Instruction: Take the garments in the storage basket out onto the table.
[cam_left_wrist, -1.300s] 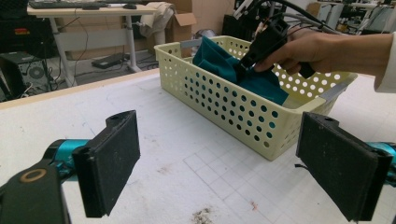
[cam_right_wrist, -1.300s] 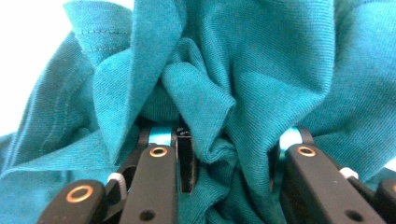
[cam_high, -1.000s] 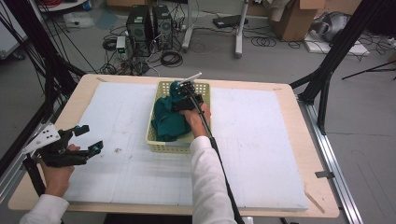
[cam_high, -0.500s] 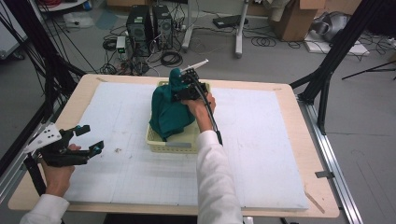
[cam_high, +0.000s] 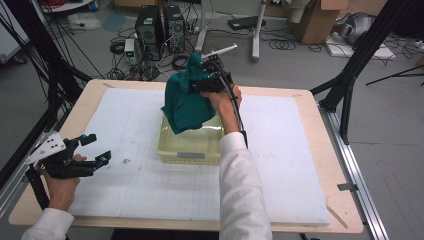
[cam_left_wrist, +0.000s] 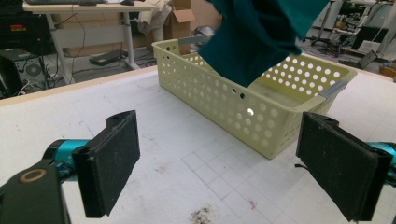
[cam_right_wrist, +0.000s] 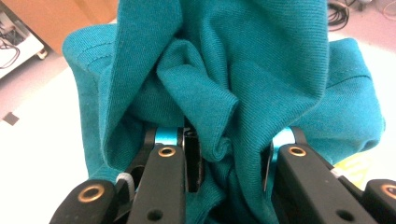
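White gridded matting covers a pale wooden table; beyond the far edge we note grey floor with computer towers, tangled cables and a cardboard box.

Nearest us in the high view, at about eight o'clock on the table, the left gripper sits low over the mat in the person's left hand. We record its black jaws standing wide apart with nothing between them; in the left gripper view the two dark pads frame bare mat flecked with small dark crumbs.

Toward the table's centre sits a pale yellow perforated plastic basket, long side facing us. From the left gripper view it lies at roughly one o'clock, its hole-dotted wall well apart from that gripper.

Farther off, above the basket's far end at about twelve o'clock, the right gripper is raised in the person's right hand, white sleeve trailing back toward us. Its jaws are clamped on a bunched fold of a teal knit cloth garment. The garment hangs from the grip, its lower edge drooping over the basket's far interior. In the right gripper view the teal fabric is gathered thickly between the pads.
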